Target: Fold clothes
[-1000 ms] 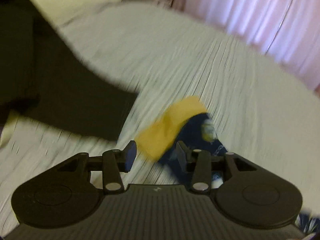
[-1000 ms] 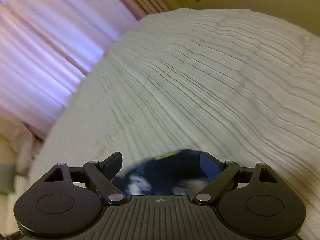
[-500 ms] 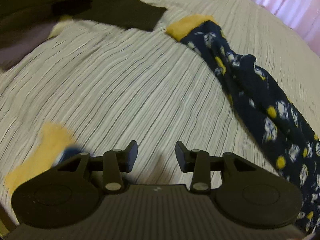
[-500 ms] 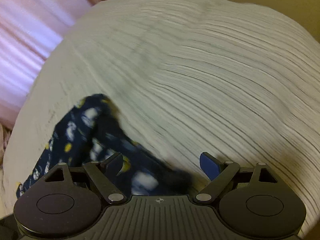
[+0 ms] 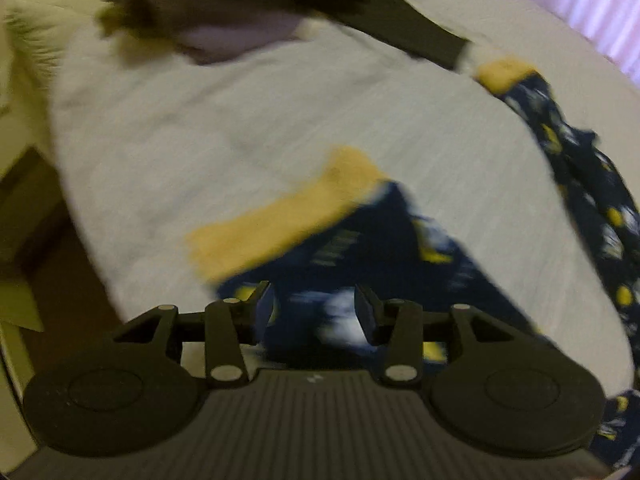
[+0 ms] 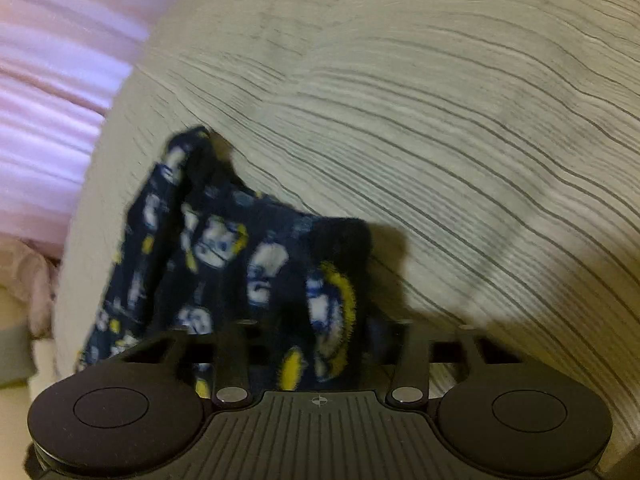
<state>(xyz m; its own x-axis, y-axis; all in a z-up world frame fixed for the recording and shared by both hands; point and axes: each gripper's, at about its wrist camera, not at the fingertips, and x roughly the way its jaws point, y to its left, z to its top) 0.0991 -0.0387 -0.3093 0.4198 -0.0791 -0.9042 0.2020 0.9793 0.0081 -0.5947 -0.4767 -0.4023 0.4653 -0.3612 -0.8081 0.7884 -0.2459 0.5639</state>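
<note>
Navy fleece pyjama trousers [image 5: 360, 240] with yellow cuffs lie on the striped grey bed [image 5: 240, 120]; since half a second ago the spread left gripper [image 5: 312, 304] has reached one cuffed leg, while the right gripper [image 6: 316, 344], state unclear, meets fabric, likely readying a fold

A home bedroom: a bed under a striped bedspread [image 6: 440, 120], pink curtains [image 6: 60, 100] beside it.

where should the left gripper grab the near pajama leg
Take the pajama leg at its yellow cuff, the free end lying flat on the bedspread. Come from this near side with the left gripper, pinching across the cuff's edge.
</note>
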